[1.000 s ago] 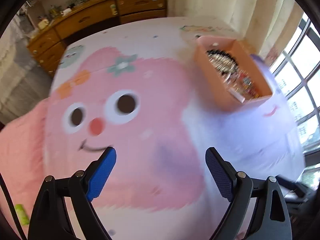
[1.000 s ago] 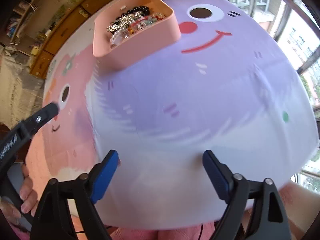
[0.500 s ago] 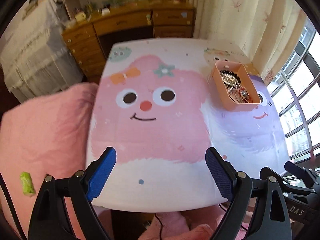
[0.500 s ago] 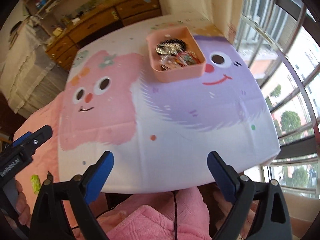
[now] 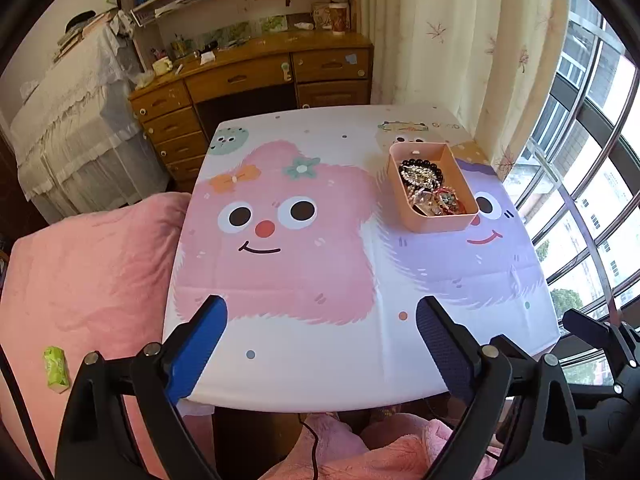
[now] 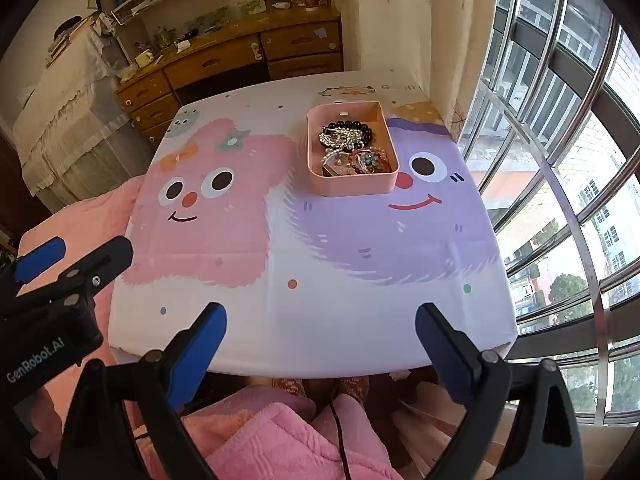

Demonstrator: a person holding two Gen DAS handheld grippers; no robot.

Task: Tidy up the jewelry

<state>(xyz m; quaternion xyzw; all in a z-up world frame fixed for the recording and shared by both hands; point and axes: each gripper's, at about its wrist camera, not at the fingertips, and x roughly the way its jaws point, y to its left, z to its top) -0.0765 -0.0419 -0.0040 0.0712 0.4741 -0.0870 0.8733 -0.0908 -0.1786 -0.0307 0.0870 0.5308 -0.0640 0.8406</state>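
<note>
A pink tray (image 5: 440, 224) sits toward the far right of the cartoon tablecloth (image 5: 300, 264); it holds a heap of jewelry (image 5: 422, 176) with black beads, silver chains and red bracelets. The right wrist view shows the same tray (image 6: 352, 186) and jewelry (image 6: 348, 136). My left gripper (image 5: 320, 308) hangs high over the table's near edge, its jaws opening with nothing between them. My right gripper (image 6: 320, 312) hovers beside it, wide open and empty. The left gripper (image 6: 90, 248) also shows at the left of the right wrist view. Both are far from the tray.
A pink blanket (image 5: 80, 264) with a small green packet (image 5: 56, 366) lies left of the table. A wooden desk (image 5: 248, 76) stands beyond it. A barred window (image 5: 588, 200) and a curtain (image 5: 440, 40) line the right side. Pink clothing (image 6: 280, 436) lies below the near edge.
Both grippers have risen and drawn back from the table. The tray, close up a second ago, now looks small and far, and the whole table is in view.
</note>
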